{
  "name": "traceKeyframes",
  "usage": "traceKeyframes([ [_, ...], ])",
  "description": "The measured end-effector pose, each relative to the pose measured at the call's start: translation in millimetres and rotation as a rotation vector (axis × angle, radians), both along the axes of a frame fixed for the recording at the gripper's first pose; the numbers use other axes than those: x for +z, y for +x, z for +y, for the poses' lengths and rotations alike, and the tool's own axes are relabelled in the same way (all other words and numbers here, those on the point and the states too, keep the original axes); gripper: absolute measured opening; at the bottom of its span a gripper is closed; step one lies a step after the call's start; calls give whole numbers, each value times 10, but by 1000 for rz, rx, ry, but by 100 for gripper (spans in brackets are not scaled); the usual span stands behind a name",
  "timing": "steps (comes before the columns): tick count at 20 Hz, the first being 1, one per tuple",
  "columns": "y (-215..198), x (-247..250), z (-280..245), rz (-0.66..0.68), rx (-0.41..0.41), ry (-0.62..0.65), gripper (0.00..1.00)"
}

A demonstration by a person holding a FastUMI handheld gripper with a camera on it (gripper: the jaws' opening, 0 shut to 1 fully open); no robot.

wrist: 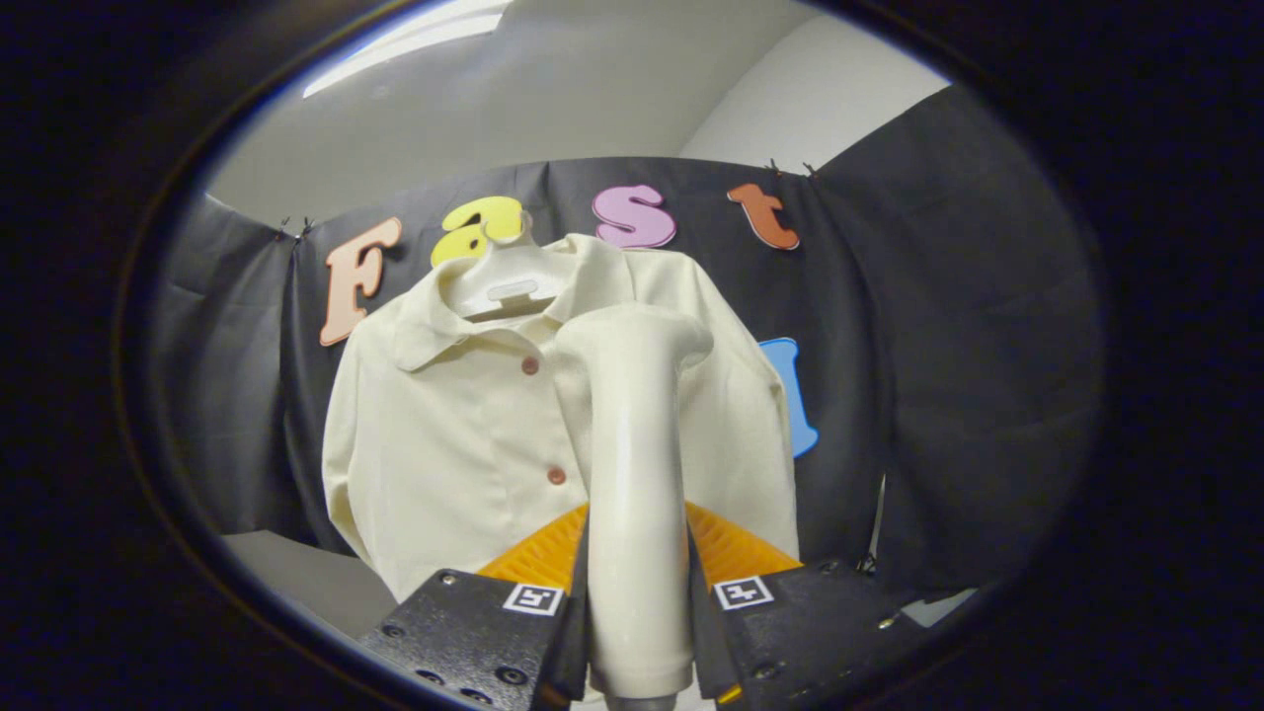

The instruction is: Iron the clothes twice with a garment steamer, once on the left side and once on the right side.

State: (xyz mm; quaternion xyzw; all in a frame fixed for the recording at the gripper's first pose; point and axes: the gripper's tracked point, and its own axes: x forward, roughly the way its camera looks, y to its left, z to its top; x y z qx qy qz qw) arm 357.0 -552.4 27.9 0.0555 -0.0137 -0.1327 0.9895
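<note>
no readable text, square coded markers [533,598] on both fingers [464,632]

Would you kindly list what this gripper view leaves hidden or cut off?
- Shirt: its hem sits behind the claw, and its right front behind the steamer.
- Steamer: the nozzle face points away; the base is cut off below the fingers that clamp it.
- Hanger: mostly inside the collar.

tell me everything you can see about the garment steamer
The garment steamer is a cream, glossy, plastic-looking wand standing upright between the gripper's two fingers, which press on its handle from both sides. Its wider head at the top is turned toward the shirt hanging beyond it, over the shirt's right half; whether they touch cannot be told.
</note>
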Motion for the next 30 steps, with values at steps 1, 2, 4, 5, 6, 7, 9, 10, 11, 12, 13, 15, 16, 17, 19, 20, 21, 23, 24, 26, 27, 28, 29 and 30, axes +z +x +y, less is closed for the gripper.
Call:
traceKeyframes([
  [1, 38, -39, -45, 4, -3, 5, 42],
  [2, 58, -71, -82, 5, -3, 7, 42],
  [4, 90, -165, -115, 9, 7, 19, 41],
  [5, 97, -217, -123, 13, 12, 23, 41],
  [6, 98, -287, -141, 23, 14, 29, 41],
  [7, 96, -339, -153, 21, 15, 32, 41],
  [9, 76, -477, -157, 31, 23, 49, 41],
  [10, 65, -553, -169, 39, 22, 50, 42],
  [11, 43, -630, -182, 49, 23, 52, 42],
  [12, 15, -710, -181, 55, 25, 58, 42],
  [13, -11, -786, -188, 62, 29, 66, 42],
  [15, -59, -962, -228, 76, 26, 83, 42],
  [16, -98, -1044, -241, 84, 24, 94, 42],
  [17, -126, -1123, -253, 88, 22, 104, 42],
  [19, -198, -1287, -287, 103, 18, 118, 42],
  [20, -228, -1369, -297, 113, 18, 125, 42],
  [21, -257, -1442, -305, 119, 16, 130, 42],
  [23, -324, -1622, -320, 137, 15, 149, 42],
  [24, -354, -1713, -332, 145, 15, 156, 42],
  [26, -423, -1887, -344, 164, 12, 164, 42],
  [27, -460, -1967, -337, 174, 13, 172, 42],
  [28, -504, -2044, -344, 181, 10, 180, 42],
  [29, -543, -2119, -350, 188, 8, 187, 42],
  [30, -567, -2185, -349, 192, 6, 195, 42],
])
